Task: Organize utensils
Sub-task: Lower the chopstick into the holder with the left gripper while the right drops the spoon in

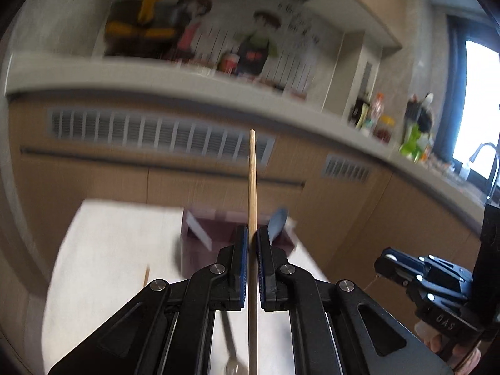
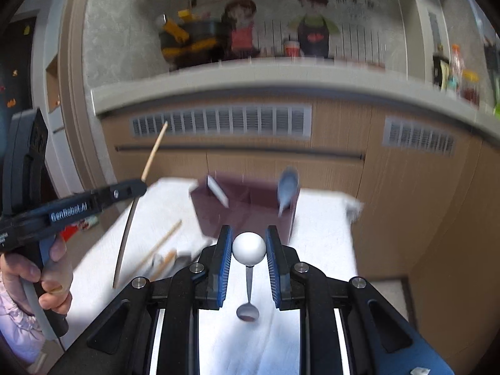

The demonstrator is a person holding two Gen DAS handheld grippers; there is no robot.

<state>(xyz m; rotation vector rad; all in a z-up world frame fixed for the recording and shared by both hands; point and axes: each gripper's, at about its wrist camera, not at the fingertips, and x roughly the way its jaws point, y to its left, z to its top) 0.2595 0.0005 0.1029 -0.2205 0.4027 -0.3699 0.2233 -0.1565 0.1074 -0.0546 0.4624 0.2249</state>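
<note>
Left wrist view: a chopstick (image 1: 252, 187) is clamped upright by the closed left tool (image 1: 252, 243), seemingly for dropping into the box (image 1: 218, 234). A spoon (image 2: 249, 248) is gripped at its ball end by the right tool (image 2: 249, 247), bowl hanging clear of the worktop (image 2: 318, 234).

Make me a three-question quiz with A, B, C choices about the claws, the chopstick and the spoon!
1. What does the left claw hold?
A. a fork
B. a chopstick
C. nothing

2. What colour is the ball on the spoon's handle?
A. white
B. red
C. green

3. Where is the box?
A. on the floor
B. on the counter shelf
C. on the table, ahead of both claws

Answers:
1 B, the chopstick is pinched between its pads.
2 A, the spoon in the right claw has a white ball top.
3 C, the dark box sits at the far end of the white table.
</note>
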